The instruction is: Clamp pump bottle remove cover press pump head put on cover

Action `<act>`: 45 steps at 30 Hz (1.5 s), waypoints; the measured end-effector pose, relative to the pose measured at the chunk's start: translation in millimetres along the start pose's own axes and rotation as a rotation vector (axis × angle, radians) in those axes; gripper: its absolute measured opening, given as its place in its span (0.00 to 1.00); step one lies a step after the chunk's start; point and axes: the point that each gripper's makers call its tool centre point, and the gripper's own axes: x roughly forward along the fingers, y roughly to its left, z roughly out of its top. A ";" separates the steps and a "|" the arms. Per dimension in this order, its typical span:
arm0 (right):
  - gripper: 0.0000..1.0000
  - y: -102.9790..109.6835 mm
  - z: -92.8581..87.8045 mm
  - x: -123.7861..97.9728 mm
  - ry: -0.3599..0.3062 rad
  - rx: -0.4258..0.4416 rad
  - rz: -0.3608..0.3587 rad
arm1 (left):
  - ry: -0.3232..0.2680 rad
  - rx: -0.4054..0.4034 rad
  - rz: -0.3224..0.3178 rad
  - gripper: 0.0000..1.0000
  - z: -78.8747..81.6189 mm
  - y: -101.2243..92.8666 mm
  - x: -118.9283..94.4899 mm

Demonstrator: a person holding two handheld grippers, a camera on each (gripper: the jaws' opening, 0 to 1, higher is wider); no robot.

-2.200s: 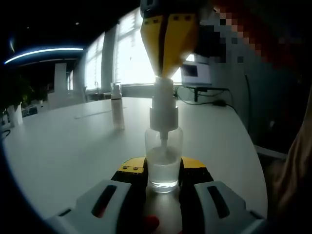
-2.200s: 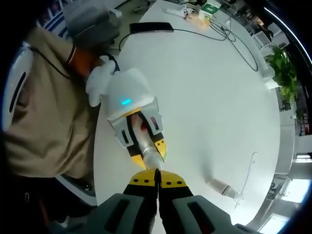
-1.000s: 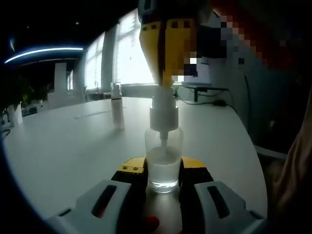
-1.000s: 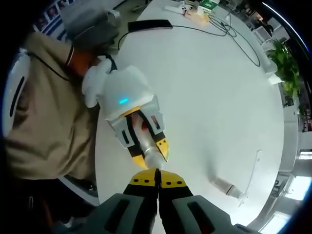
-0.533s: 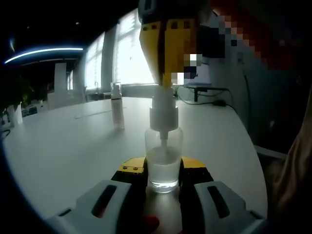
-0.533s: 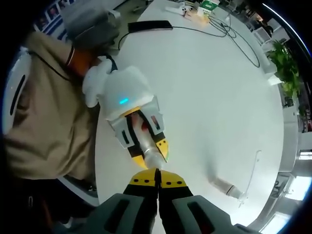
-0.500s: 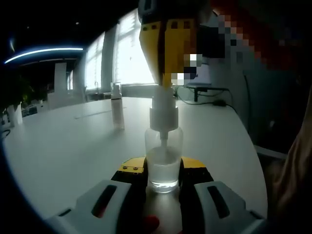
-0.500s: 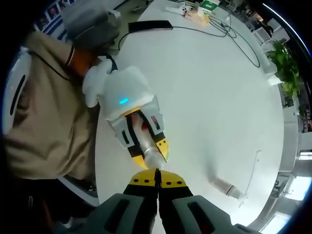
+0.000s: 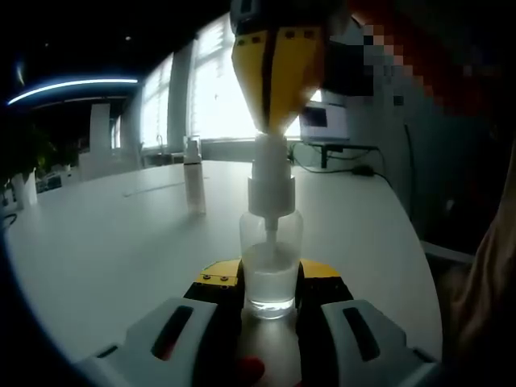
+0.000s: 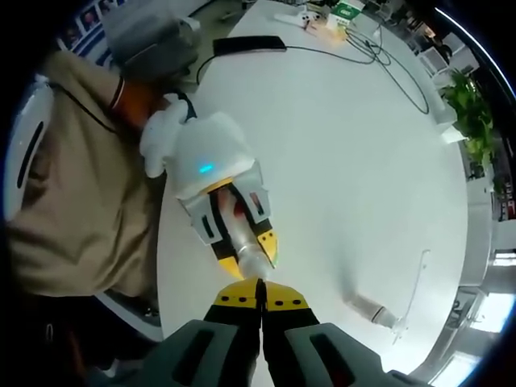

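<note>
Since half a second ago we see the right gripper (image 9: 272,121) lifted a little, its tip now meeting the top of the pump head (image 9: 271,181), which stands taller. Its jaws are pressed together, holding nothing. The left gripper (image 9: 271,297) grips the clear pump bottle (image 9: 271,266) upright on the white table (image 9: 113,250), at the near edge. The cover (image 9: 193,176) stands farther off to the left. In the right gripper view, the left gripper (image 10: 246,248) clasps the bottle just beyond the closed jaws.
</note>
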 end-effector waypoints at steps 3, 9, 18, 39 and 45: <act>0.00 0.6 0.4 -2.7 -0.010 -0.014 -0.013 | 0.000 0.002 0.000 0.15 -0.4 0.6 0.1; 0.00 -0.7 1.2 -1.9 -0.006 -0.031 -0.020 | 0.000 0.000 -0.001 0.15 -0.4 0.4 0.3; 0.00 -4.4 0.8 -1.6 -0.016 -0.022 -0.005 | 0.000 0.001 -0.001 0.15 -0.4 -0.1 -0.1; 0.00 -1.4 1.2 -1.5 -0.006 -0.032 -0.018 | -0.001 0.000 0.000 0.15 -1.0 1.4 -0.2; 0.00 -1.2 1.7 -1.2 -0.002 -0.036 -0.025 | -0.001 -0.002 0.001 0.15 -1.0 0.6 -0.9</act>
